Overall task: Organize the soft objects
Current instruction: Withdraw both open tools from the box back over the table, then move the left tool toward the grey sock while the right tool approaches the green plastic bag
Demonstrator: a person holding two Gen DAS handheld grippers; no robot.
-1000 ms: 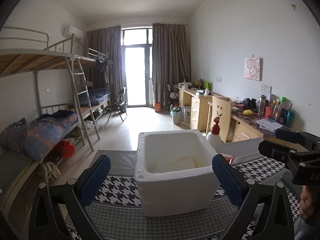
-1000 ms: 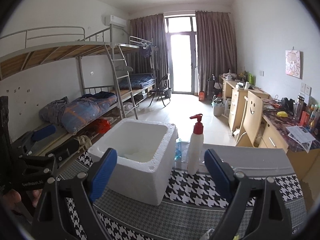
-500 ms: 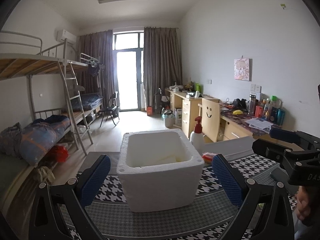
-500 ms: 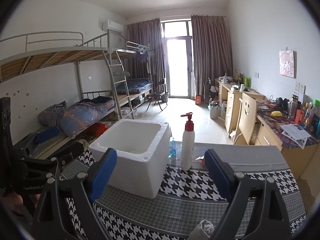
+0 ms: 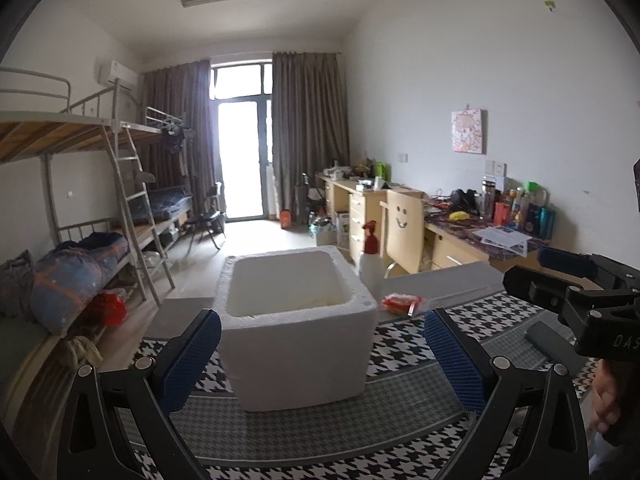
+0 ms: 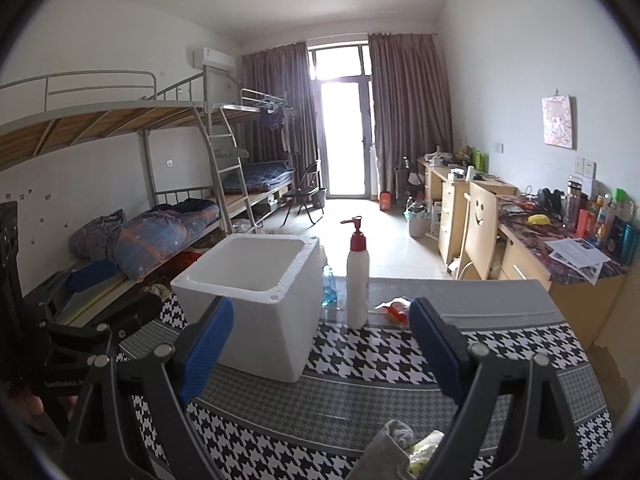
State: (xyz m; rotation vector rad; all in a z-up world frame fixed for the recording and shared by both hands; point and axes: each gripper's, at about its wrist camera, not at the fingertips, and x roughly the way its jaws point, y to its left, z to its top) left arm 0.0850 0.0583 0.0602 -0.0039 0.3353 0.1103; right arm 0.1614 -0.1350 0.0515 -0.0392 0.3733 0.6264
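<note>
A white foam box (image 5: 298,332) stands open-topped on a table (image 6: 360,396) covered in black-and-white houndstooth cloth. Both claws hover above the near edge, released, nothing between their blue pads: the left claw (image 5: 320,360) frames the box, the right claw (image 6: 320,344) sits beside it. A crumpled grey cloth (image 6: 390,442) lies near the table's front edge, below the right claw. A red-capped pump bottle (image 6: 357,280) stands upright just right of the box.

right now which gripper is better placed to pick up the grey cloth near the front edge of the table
Right. The grey cloth lies just below the open right gripper, by its fingers. The left gripper faces the foam box, and its view shows no cloth.
</note>
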